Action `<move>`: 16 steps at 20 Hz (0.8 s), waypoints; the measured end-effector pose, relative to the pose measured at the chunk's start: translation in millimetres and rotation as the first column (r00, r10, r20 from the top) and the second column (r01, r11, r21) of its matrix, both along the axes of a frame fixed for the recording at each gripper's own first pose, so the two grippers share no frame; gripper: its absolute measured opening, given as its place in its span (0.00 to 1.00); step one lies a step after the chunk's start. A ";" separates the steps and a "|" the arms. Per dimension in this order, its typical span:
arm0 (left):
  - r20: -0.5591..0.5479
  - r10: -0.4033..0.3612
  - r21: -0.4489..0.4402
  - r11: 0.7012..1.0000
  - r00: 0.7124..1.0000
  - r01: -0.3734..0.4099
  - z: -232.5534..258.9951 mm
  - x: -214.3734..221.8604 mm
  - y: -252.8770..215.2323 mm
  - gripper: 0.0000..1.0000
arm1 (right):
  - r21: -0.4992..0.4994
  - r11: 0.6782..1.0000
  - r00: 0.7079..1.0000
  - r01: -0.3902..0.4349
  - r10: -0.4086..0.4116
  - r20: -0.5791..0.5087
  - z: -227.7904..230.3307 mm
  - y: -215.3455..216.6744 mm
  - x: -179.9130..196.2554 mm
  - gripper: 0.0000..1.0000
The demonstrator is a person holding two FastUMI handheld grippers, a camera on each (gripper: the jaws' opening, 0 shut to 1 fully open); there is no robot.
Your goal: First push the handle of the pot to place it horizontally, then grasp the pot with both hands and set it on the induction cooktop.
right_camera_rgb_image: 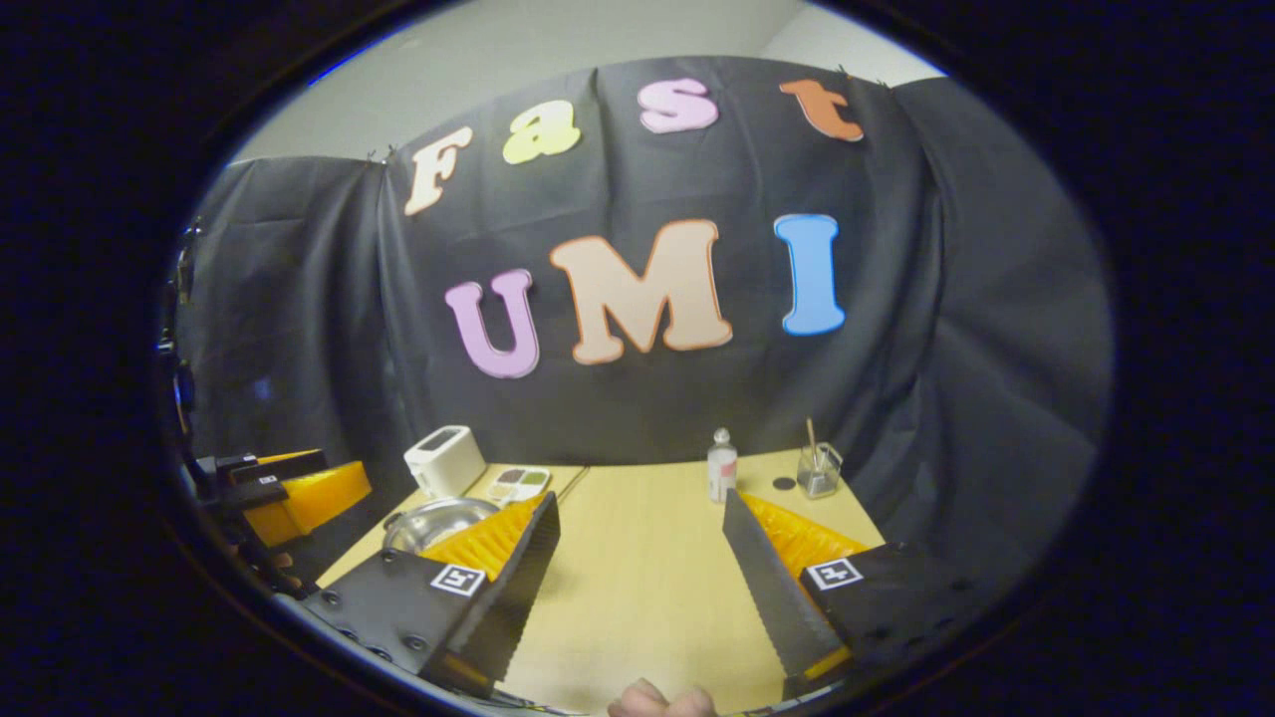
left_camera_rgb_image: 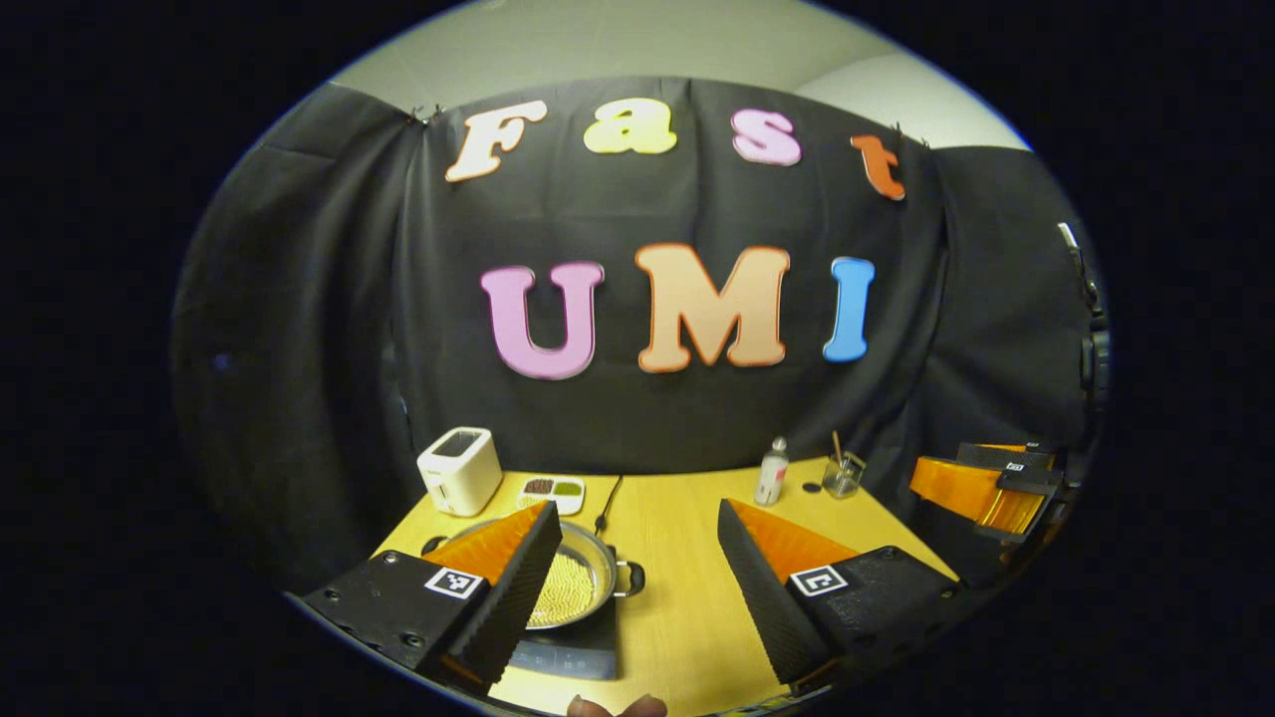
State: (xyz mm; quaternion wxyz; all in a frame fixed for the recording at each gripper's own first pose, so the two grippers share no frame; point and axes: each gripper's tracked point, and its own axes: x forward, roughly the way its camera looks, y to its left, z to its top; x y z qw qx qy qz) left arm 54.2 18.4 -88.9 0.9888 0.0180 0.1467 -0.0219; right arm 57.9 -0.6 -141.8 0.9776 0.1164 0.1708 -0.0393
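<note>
A shallow metal pot [left_camera_rgb_image: 576,588] holding pale yellow grains rests on a flat black induction cooktop [left_camera_rgb_image: 570,654] at the near left of the wooden table [left_camera_rgb_image: 677,558]. One small loop handle [left_camera_rgb_image: 631,578] points to the right, and a second one [left_camera_rgb_image: 434,545] shows on its left. My left gripper [left_camera_rgb_image: 636,506] hangs open above the table, its left finger covering part of the pot. My right gripper [right_camera_rgb_image: 641,495] is also open over bare table, with the pot [right_camera_rgb_image: 438,518] off to its left. Each gripper appears far off in the other's view.
At the back of the table stand a white toaster [left_camera_rgb_image: 458,470], a small divided dish [left_camera_rgb_image: 553,491], a black utensil [left_camera_rgb_image: 608,506], a little bottle [left_camera_rgb_image: 771,472] and a glass with a stick [left_camera_rgb_image: 843,474]. Black cloth walls close in the booth.
</note>
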 end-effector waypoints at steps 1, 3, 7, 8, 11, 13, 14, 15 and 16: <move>0.027 0.001 -0.001 1.000 1.000 -0.001 14.0 -3.6 3.5 0.95 | -0.015 1.000 1.000 0.003 -0.003 0.021 13.9 2.6 -2.8 0.94; 0.045 -0.004 0.014 1.000 0.999 0.003 26.4 -16.1 7.4 0.96 | -0.047 0.999 0.998 0.020 -0.017 0.057 35.8 3.6 -13.9 0.94; 0.125 -0.026 0.024 0.999 0.992 0.023 43.8 -37.6 7.7 0.93 | -0.084 0.994 0.989 0.075 -0.063 0.135 61.0 12.1 -34.1 0.94; 0.130 -0.026 0.021 1.000 0.991 0.023 47.7 -42.6 9.4 0.93 | -0.101 0.991 0.988 0.084 -0.070 0.136 64.2 11.9 -40.3 0.94; 0.180 -0.013 0.020 1.000 0.984 0.009 70.0 -49.9 20.2 0.93 | -0.129 0.988 0.985 0.088 -0.066 0.162 89.5 19.2 -41.7 0.94; 0.180 -0.001 0.016 1.000 0.984 -0.002 71.7 -51.1 21.7 0.92 | -0.115 0.989 0.980 0.090 -0.068 0.185 102.0 19.1 -42.0 0.94; 0.184 0.004 0.009 1.000 0.983 -0.006 72.7 -51.4 21.2 0.95 | -0.118 0.988 0.977 0.100 -0.075 0.198 106.7 13.9 -42.6 0.94; 0.175 0.011 0.006 1.000 0.985 -0.013 72.5 -52.3 19.4 0.95 | -0.132 0.986 0.978 0.103 -0.077 0.193 108.4 7.9 -42.9 0.94; 0.168 0.010 -0.001 1.000 0.986 -0.010 70.1 -54.7 16.8 0.92 | -0.143 0.984 0.979 0.105 -0.077 0.189 106.4 2.6 -46.4 0.94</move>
